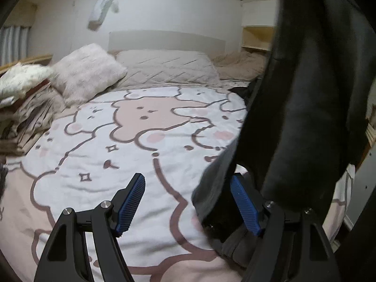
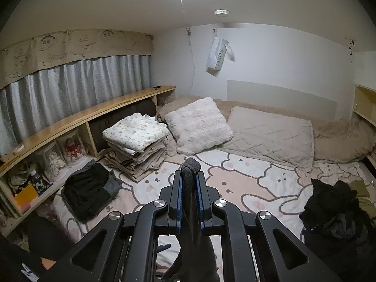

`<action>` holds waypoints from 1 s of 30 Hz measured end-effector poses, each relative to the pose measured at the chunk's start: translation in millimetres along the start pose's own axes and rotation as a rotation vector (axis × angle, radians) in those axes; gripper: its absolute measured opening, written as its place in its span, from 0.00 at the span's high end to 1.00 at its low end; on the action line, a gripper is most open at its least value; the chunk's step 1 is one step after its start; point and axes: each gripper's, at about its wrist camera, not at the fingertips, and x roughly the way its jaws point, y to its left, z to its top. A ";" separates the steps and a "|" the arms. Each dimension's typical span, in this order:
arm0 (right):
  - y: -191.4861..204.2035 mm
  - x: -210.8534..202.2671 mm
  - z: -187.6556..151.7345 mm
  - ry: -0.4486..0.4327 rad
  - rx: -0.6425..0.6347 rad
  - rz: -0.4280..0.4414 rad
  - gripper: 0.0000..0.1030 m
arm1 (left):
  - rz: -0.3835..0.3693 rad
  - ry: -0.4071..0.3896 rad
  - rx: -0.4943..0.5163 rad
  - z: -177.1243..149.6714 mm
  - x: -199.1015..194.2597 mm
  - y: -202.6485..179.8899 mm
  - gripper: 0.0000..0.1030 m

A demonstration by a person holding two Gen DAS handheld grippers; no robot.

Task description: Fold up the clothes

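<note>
A dark grey garment point(image 1: 312, 98) hangs from above at the right of the left wrist view, its lower end draped over the right finger. My left gripper point(image 1: 188, 202) is open above the bear-print bed cover point(image 1: 131, 155), with nothing between its blue pads. My right gripper point(image 2: 189, 188) is shut on a fold of the same dark garment point(image 2: 191, 166), which sticks out past the fingertips and hangs down below them. A heap of dark clothes point(image 2: 338, 213) lies at the right of the bed.
A stack of folded light clothes point(image 2: 138, 145) and a folded dark pile point(image 2: 89, 192) lie at the left of the bed. Pillows point(image 2: 199, 124) line the head of the bed. A wooden shelf point(image 2: 77, 117) runs along the left wall.
</note>
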 end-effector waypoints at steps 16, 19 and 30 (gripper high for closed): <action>10.6 -21.8 8.8 -0.033 0.000 0.019 0.89 | 0.024 -0.028 0.073 5.9 -14.5 -1.9 0.72; 6.7 -25.4 8.7 -0.040 0.005 0.007 0.89 | 0.055 -0.032 0.053 13.9 -22.2 10.8 0.85; -25.4 -18.3 4.3 -0.048 0.035 -0.081 0.89 | 0.172 -0.069 -0.012 58.4 -53.2 64.1 0.91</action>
